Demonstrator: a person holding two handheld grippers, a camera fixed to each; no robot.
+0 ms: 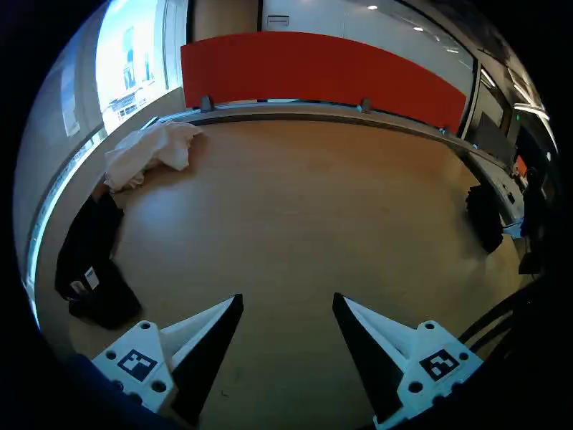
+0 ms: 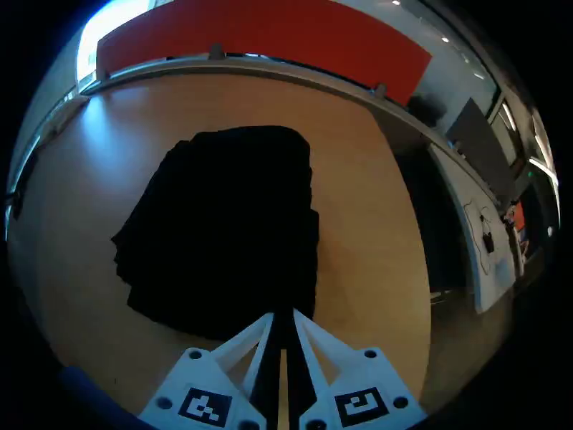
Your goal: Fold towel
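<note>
Fingers of my right gripper (image 2: 283, 319), almost closed, sit at the near edge of the black towel (image 2: 222, 222), which spreads ahead and leftward.

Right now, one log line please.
left claw: open, above table | right claw: closed at black towel near edge, grip unclear | white cloth: crumpled

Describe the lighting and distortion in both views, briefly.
Left gripper view: window blown out, fisheye bows the red partition and the table edge, white towel is readable. Right gripper view: black towel crushed to a flat silhouette, no folds visible; bluish glare on the table's far left.
</note>
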